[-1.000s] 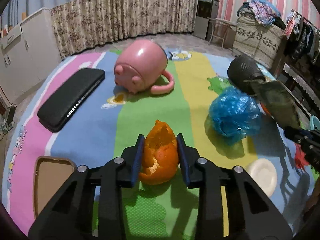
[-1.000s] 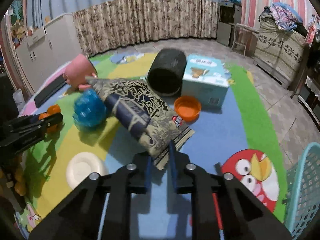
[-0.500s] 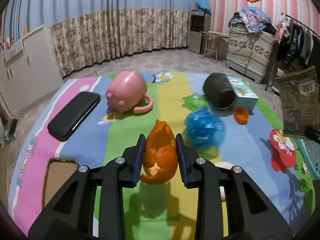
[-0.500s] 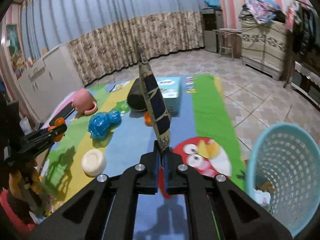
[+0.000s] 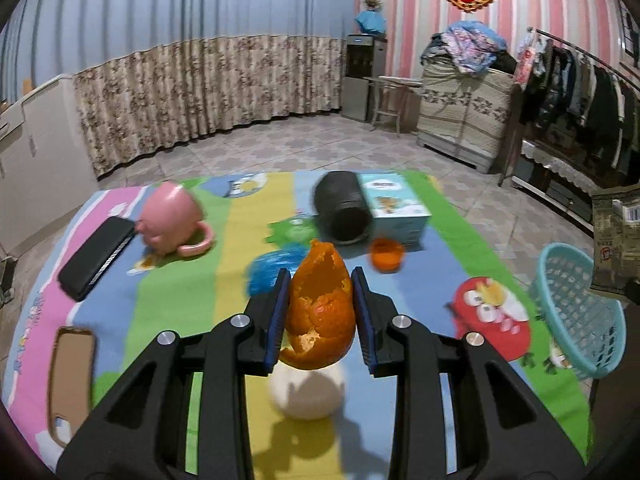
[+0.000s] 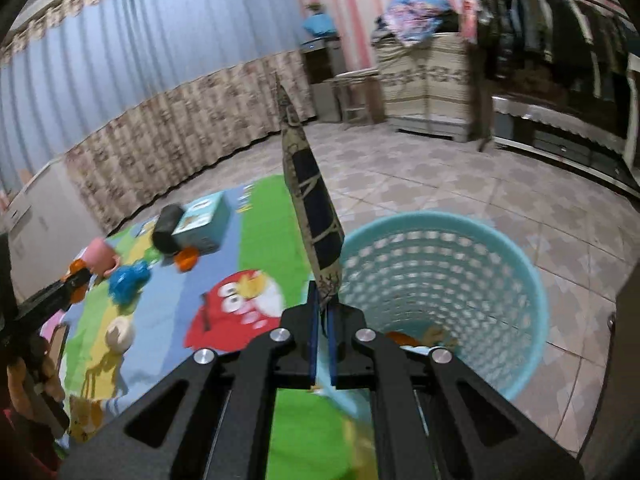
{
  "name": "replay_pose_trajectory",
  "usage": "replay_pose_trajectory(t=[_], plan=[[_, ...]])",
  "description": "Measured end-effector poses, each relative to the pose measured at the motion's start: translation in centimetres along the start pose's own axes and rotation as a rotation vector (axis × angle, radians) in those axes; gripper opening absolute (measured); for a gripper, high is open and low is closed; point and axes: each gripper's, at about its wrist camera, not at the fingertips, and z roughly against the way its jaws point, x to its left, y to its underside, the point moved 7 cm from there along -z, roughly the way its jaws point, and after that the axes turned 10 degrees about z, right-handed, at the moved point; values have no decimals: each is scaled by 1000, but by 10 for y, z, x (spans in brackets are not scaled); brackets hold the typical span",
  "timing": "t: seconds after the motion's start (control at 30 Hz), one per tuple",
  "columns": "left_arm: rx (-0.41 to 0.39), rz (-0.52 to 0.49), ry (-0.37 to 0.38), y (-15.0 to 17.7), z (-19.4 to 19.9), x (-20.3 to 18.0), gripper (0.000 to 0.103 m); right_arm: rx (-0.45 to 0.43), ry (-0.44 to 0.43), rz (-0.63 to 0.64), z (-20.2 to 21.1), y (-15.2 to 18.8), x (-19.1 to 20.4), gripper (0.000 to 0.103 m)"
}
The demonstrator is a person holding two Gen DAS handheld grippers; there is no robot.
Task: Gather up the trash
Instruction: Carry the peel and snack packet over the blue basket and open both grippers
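My left gripper (image 5: 320, 284) is shut on an orange peel (image 5: 320, 316) and holds it high above the colourful play mat (image 5: 180, 300). My right gripper (image 6: 322, 300) is shut on a flat patterned snack wrapper (image 6: 310, 204), which stands up edge-on just over the near rim of the teal mesh basket (image 6: 460, 276). The basket holds some trash at its bottom. In the left wrist view the basket (image 5: 576, 316) stands on the floor at the mat's right edge, with the wrapper (image 5: 616, 240) above it. A crumpled blue plastic bag (image 5: 272, 272) lies on the mat.
On the mat lie a pink pig mug (image 5: 172, 220), a black case (image 5: 96, 256), a black cylinder (image 5: 344, 212), a tissue box (image 5: 396, 208), a small orange bowl (image 5: 386, 254), a white round lid (image 5: 308, 392) and a brown tray (image 5: 72, 372). Tiled floor surrounds the mat.
Both grippers have risen and swung right toward the basket. The right gripper carried the wrapper from above the mat to the basket's rim. The left one still holds the peel.
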Motion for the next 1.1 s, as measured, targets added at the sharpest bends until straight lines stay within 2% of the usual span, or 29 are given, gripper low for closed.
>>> replay_pose_trajectory(t=[0.23,0.47,0.8,1.1], plan=[[-15,-40,82,0,1,-71,30,19,59,-44,-6,6,-42,4],[-21,-86,145,5,-5,-137,30,16,64,-83,-4,11,-69,4],[4,-146,206,25,-18,-206,30,16,67,-141,-5,23,-103,4],[22,-214,278,48,-25,-265,30,27,74,-148,-8,25,-110,4]])
